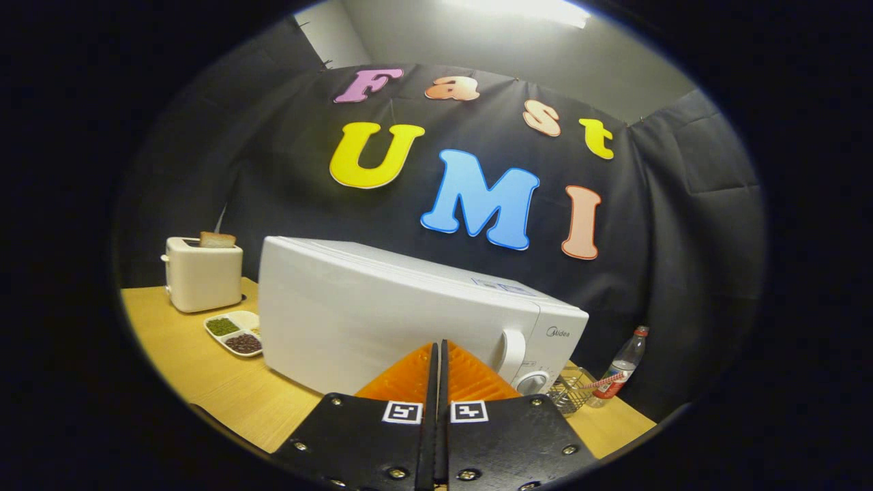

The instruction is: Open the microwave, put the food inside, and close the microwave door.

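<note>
- Standing on the wooden surface (pixel 204 382), the white microwave (pixel 382 320) sits with its door closed, just ahead of the hand-held gripper (pixel 437 354), whose two fingers are pressed together with nothing between them.
- Judging by its boxy metal body, the microwave looks heavy and rigid; it should stay put under a gentle pull, though a hard jerk might slide it on the smooth wood.
- The white vertical door handle (pixel 510 354) sits just beyond the fingertips, beside the control panel with its round knob (pixel 534 382). It looks like the place to take hold: stiff moulded plastic, probably glossy and a little slippery.
- With the fingers together as they are, they would need to part before they could straddle that handle, or else hook behind it.
- The door itself is likely light and swings on a hinge at the far side from the handle, so a pull along an arc would suit it better than a straight tug.
- As for the food, a divided dish (pixel 235 332) holding green and dark beans lies on the surface beside the microwave, near a white toaster (pixel 203 273) with a slice of bread (pixel 217 239) in it; which of these is meant I cannot tell.
- A wire basket (pixel 569 389) and a plastic bottle (pixel 624 368) stand past the knob end of the microwave.
</note>
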{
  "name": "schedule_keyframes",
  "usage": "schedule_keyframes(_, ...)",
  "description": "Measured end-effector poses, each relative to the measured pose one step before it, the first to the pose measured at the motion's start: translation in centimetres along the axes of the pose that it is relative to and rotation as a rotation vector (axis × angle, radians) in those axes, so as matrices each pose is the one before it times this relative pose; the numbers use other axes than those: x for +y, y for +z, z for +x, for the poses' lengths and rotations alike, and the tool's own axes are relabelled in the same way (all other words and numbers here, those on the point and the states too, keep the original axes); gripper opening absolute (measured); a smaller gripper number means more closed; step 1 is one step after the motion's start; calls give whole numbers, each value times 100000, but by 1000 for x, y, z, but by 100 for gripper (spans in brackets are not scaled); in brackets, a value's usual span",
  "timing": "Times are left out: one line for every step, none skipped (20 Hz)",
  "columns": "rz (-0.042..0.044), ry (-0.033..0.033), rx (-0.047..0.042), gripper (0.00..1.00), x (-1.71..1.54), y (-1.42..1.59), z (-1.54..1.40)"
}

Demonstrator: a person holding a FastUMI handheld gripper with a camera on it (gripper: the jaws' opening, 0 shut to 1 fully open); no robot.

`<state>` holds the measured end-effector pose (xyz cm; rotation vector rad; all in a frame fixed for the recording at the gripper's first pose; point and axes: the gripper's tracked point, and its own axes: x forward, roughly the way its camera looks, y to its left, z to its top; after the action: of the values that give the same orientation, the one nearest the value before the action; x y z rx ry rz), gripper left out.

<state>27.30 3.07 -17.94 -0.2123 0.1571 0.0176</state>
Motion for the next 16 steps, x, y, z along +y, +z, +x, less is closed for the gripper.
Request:
schedule_keyframes(1798, 2207, 963, 1, 396, 33, -1511)
schedule_keyframes(2367, 2103, 593, 1, 437, 4, -1615)
schedule_keyframes(1658, 2214, -222, 1, 379, 215, -1685)
schedule_keyframes(762, -167, -1330, 1, -144, 520, -1445)
schedule_keyframes(-264, -713, -1900, 1, -316, 807, -1732)
schedule_keyframes(112, -360, -2244, 1, -208, 851, -1403)
schedule_keyframes(515, 261, -1549, 1, -301, 833, -1322)
schedule_keyframes(1431, 591, -968, 1, -219, 703, -1423)
schedule_keyframes(1637, 376, -451, 1, -210, 744, -1138)
schedule_keyframes(2660, 115, -1528, 1, -445, 1020, -1448)
schedule_keyframes(2251, -737, -1373, 1, -575, 937, -1201)
schedule_keyframes(1218, -666, -1142, 1, -377, 833, -1001)
schedule_keyframes(1091, -976, -487, 1, -370, 936, -900)
schedule_keyframes(-386, 827, -334, 1, -334, 718, -783)
schedule_keyframes(151, -232, 510, 1, -257, 558, -912)
schedule_keyframes(664, 1019, 253, 1, -114, 682, -963)
